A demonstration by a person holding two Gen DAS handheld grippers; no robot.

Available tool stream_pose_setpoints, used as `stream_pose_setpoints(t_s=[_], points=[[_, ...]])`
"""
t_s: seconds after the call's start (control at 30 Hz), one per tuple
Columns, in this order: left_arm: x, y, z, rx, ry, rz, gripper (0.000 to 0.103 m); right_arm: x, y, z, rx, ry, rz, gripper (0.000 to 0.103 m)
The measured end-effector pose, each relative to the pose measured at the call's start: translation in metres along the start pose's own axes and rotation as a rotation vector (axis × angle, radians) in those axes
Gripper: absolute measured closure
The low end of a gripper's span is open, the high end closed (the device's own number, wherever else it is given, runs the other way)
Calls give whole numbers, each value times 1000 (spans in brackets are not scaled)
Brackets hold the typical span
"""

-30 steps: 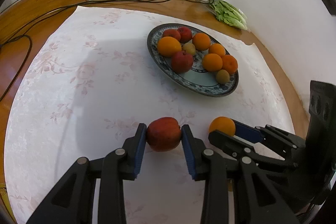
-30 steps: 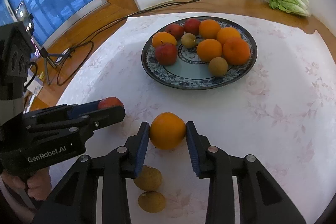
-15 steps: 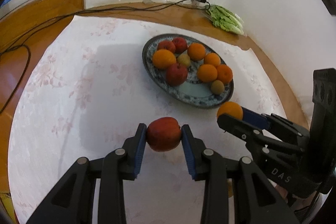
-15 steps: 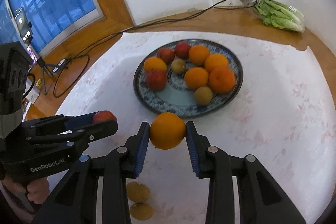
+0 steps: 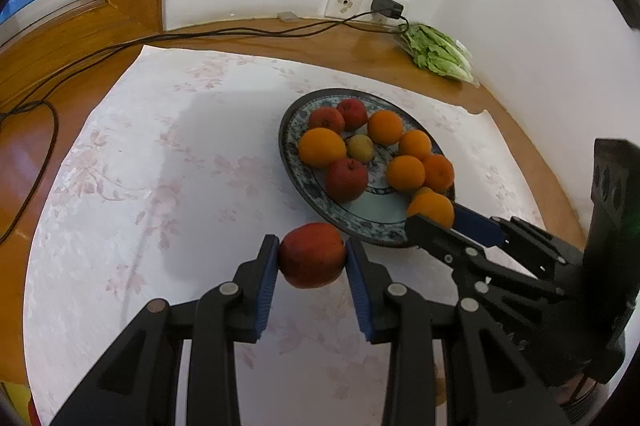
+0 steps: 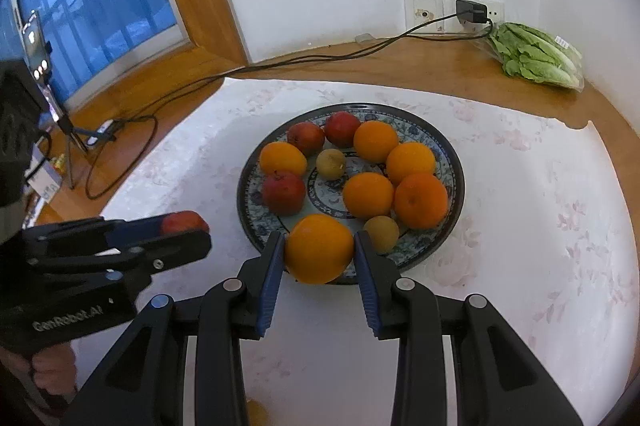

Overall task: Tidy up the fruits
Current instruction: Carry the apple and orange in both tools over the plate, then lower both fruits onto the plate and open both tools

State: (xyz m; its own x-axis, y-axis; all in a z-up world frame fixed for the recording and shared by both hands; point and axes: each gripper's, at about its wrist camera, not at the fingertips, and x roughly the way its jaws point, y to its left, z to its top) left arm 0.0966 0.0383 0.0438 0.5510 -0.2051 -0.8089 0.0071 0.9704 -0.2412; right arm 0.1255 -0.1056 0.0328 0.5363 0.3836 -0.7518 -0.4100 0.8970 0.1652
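Blue-patterned ceramic is my landmark here: the big plate (image 6: 456,162) sits on a white floral tablecloth (image 6: 540,226) over a wooden table (image 6: 420,62), and I'm placing everything against it. My left gripper (image 5: 312,256) is clamped on a red apple (image 5: 312,254), both pads pressed into its sides, and it hangs over the cloth just short of the plate's near rim. My right gripper (image 6: 319,252) is squeezing an orange (image 6: 319,248) the same way, and that one sits right over the plate's near edge, next to a small brownish fruit (image 6: 381,233) lying just inside the rim. On the plate I count five oranges, three red apples and two of those small brownish ones; the centre-front patch is bare. Past the plate's far side, against the wall, there's a bag of lettuce (image 6: 536,56) and a wall socket (image 6: 452,12) with a charger (image 6: 472,11) plugged in, its cable (image 6: 280,64) trailing off toward the window (image 6: 80,10).
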Motion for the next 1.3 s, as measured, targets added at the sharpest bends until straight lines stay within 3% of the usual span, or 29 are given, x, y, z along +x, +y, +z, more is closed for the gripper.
stream_pose_setpoints(t_s=[0.3,0.5,1.3], points=[[6,0,5,8,-1,6,68,5,-7,-3,15,4,-16,66],[13,-7,8,29,5,1,68,-4,-11,-4,40,-11,-11,57],[42,-37,21,144,-12,10,66,-41,-38,-27,144,-37,-30,57]])
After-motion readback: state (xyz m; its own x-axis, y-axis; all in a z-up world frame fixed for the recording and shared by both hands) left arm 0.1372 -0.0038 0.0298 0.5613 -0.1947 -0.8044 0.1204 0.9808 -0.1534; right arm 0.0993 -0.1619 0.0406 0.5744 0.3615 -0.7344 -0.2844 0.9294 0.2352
